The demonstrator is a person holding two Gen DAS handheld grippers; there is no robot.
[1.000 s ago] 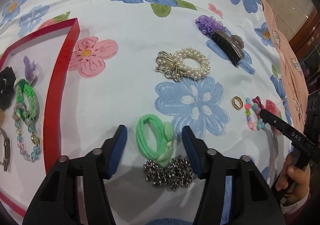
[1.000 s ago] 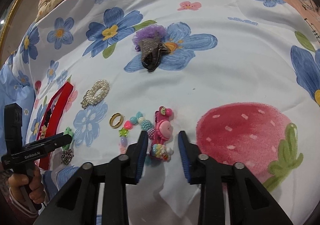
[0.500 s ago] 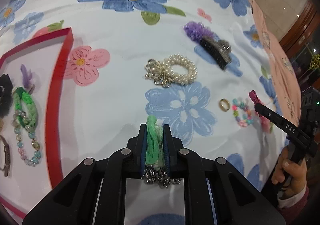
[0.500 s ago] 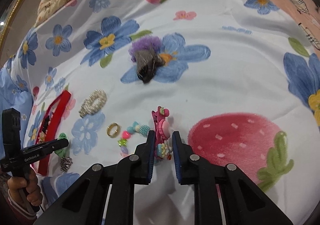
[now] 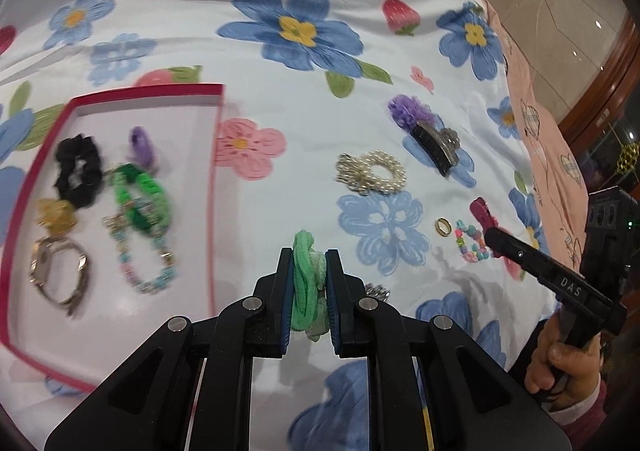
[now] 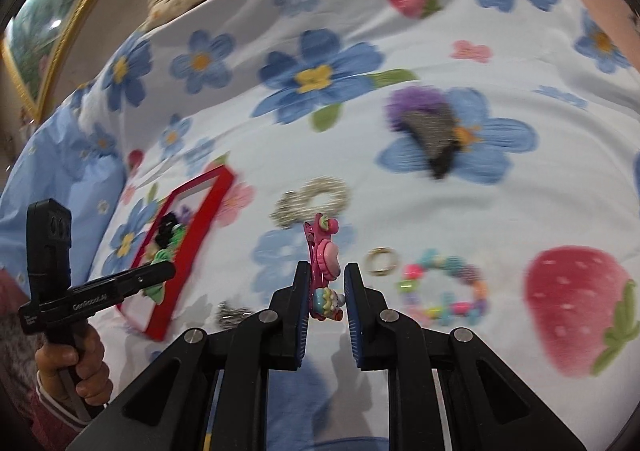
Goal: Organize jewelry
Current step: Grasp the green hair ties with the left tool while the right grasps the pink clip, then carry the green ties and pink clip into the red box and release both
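**Two pieces lifted off the bed at once**

Since a second ago, both pairs of jaws have been closed on a piece each and raised clear of the flowered bedsheet [image 5: 304, 119]. The left gripper [image 5: 310, 291] was then standing open around the green hair tie [image 5: 306, 275]; now the tie is pinched upright between the blue pads, and the silver beaded piece [image 5: 376, 291] that lay against it has been left on the sheet, just to the right of the jaws. The right gripper [image 6: 326, 291] is clamped on the pink hair clip [image 6: 322, 255], which is held on edge with its charms pointing away from the camera; the clip has been drawn off from the gold ring [image 6: 383, 261] and the coloured bead bracelet [image 6: 444, 291], both of which remain lying to its right.

The red tray [image 5: 216, 187] lies to the left, already holding a black scrunchie, a watch, bracelets and other pieces. It is judged that both grasps have succeeded and that the carry toward the tray is what follows. The pearl hair tie [image 5: 372, 173], the dark claw clip [image 5: 436, 143] resting on a purple scrunchie, the ring, the bead bracelet and the silver piece are still to be gathered, so the task appears to be roughly at its middle.
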